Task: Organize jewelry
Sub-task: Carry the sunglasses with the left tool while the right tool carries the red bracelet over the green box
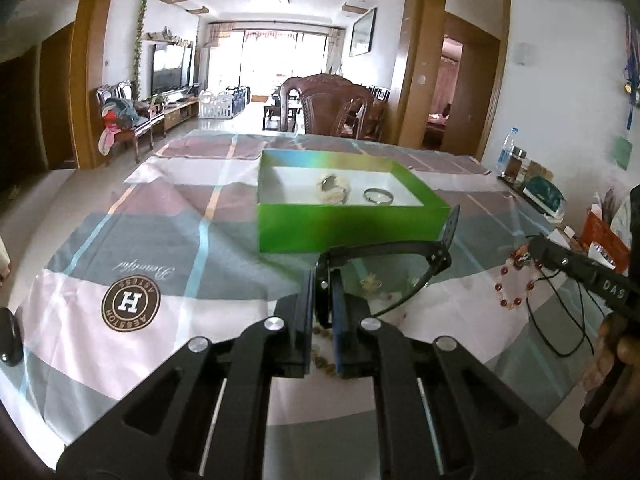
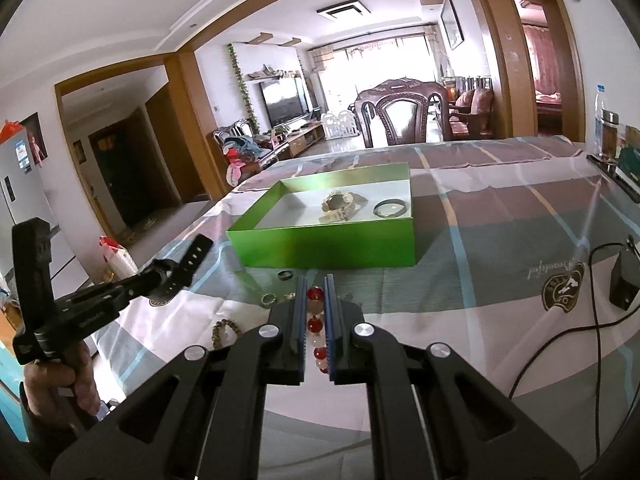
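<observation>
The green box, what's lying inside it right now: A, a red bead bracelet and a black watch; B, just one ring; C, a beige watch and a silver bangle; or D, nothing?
C: the green box holds a beige watch with a silver bangle beside it, apart from it.

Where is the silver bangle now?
The silver bangle lies inside the green box, at its right end, beside the beige watch.
</observation>
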`<state>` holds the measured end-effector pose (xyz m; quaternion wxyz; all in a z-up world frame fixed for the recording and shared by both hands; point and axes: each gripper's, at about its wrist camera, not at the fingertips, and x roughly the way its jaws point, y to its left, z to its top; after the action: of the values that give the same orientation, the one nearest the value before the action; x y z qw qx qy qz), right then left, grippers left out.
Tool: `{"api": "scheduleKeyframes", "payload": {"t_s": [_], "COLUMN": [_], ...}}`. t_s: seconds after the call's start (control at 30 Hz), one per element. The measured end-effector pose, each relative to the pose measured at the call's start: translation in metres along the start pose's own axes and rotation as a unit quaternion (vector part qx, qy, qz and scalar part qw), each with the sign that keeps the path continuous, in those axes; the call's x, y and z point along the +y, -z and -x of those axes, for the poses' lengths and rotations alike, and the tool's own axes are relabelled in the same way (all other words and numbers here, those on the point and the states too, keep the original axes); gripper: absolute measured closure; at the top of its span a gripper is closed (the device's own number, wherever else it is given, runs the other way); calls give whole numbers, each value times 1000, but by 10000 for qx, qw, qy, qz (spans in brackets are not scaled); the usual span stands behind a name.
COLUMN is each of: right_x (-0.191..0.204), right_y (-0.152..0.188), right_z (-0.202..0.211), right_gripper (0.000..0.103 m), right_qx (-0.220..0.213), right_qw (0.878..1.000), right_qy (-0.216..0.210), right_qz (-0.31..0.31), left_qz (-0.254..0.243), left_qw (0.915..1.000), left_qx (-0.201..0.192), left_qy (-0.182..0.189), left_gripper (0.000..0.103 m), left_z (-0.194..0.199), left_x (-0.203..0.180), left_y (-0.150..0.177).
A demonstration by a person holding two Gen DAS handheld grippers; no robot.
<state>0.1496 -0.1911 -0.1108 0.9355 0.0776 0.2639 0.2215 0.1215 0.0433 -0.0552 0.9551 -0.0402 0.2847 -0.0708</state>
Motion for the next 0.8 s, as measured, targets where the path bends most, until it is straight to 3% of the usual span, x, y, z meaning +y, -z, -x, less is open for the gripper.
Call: {"api": "scheduleKeyframes", "payload": {"t_s": [0.8], "right_x": [-1], "right_y": [1], "right_z": [-3], "right_gripper": [95], "right_qx": [31], "right_qw": [10000], "right_qy": [79], "right_qz": [-15], "left_qz": [22], "left_qw": [9999], "left_qx": [99], "left_qy": [57], "left_gripper": [95], "left_z": [-2], "left_x": [8], "left_y": [3]}}
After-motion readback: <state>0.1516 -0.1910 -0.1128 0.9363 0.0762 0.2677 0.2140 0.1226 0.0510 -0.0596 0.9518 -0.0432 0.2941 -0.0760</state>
